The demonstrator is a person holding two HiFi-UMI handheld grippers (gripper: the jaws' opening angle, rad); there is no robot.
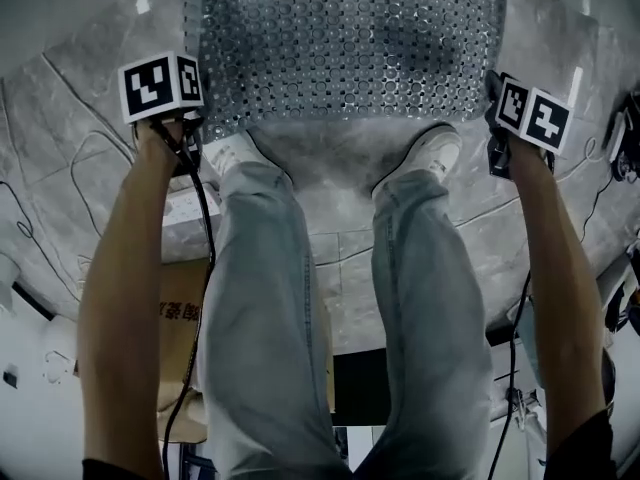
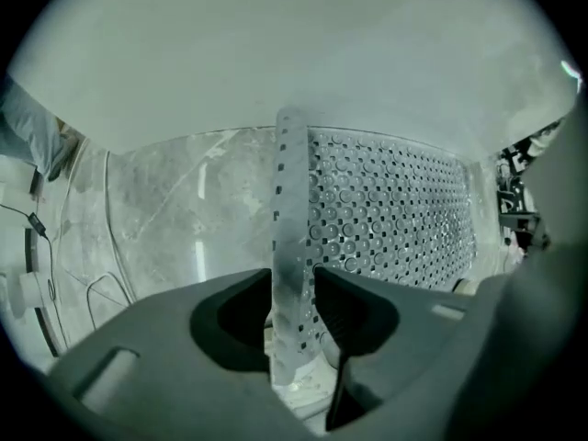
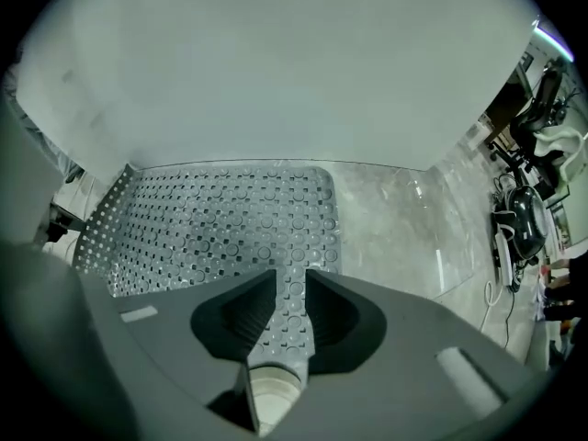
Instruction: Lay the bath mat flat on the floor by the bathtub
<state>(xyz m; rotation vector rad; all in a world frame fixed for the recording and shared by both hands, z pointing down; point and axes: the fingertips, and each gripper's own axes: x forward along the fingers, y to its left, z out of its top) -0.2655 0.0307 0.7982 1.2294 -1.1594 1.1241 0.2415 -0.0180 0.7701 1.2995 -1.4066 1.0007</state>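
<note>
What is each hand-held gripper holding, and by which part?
Nothing is gripped: two near corners of the translucent grey studded rubber bath mat sit between the open jaws of the left hand-held gripper and the right hand-held gripper, not pressed.

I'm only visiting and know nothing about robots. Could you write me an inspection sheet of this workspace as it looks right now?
Surface: grey marble floor.
Job's things: bath mat lies spread beside the white bathtub; its near corners stand up at the grippers.
Clutter: cardboard box by the person's left leg.
Grippers: left gripper and right gripper are both open, each with mat edge between its jaws.
Cables: left cable and right cable hang from the grippers.
Surroundings: white shoes at the mat's near edge.
</note>
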